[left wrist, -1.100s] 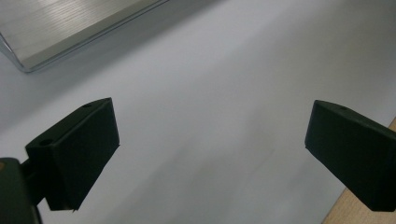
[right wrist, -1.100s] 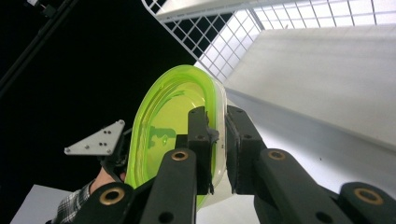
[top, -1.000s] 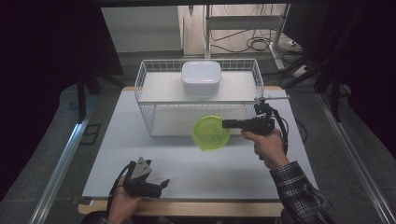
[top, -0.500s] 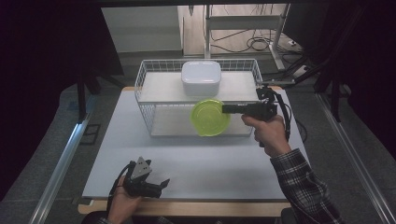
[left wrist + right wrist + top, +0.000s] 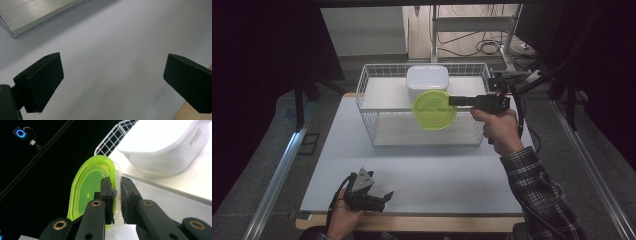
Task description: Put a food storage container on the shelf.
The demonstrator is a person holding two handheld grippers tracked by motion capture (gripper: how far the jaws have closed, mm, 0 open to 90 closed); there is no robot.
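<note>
Around us the room is dark, with cables on the floor beyond a pale grey table top (image 5: 412,170) edged in light wood on our near side. Toward its far side stands a white wire basket with a flat shelf (image 5: 377,85), and we take that basket as our landmark. On the basket's shelf, at the back middle, sits a white rounded plastic container (image 5: 427,80), upside-down as far as we can tell.

Our right gripper (image 5: 452,101) is clenched on the rim of a translucent lime-green round plastic bowl (image 5: 434,110), one jaw inside the wall and one outside, as the right gripper view makes plain (image 5: 116,197). We hold the bowl (image 5: 87,187) in the air over the basket's front middle, just in front of the white container (image 5: 162,145), tipped so that its opening faces us.

Our left gripper (image 5: 384,196) rests well in front of the basket, near the table's front edge, its jaws spread wide with nothing between them (image 5: 112,82).
</note>
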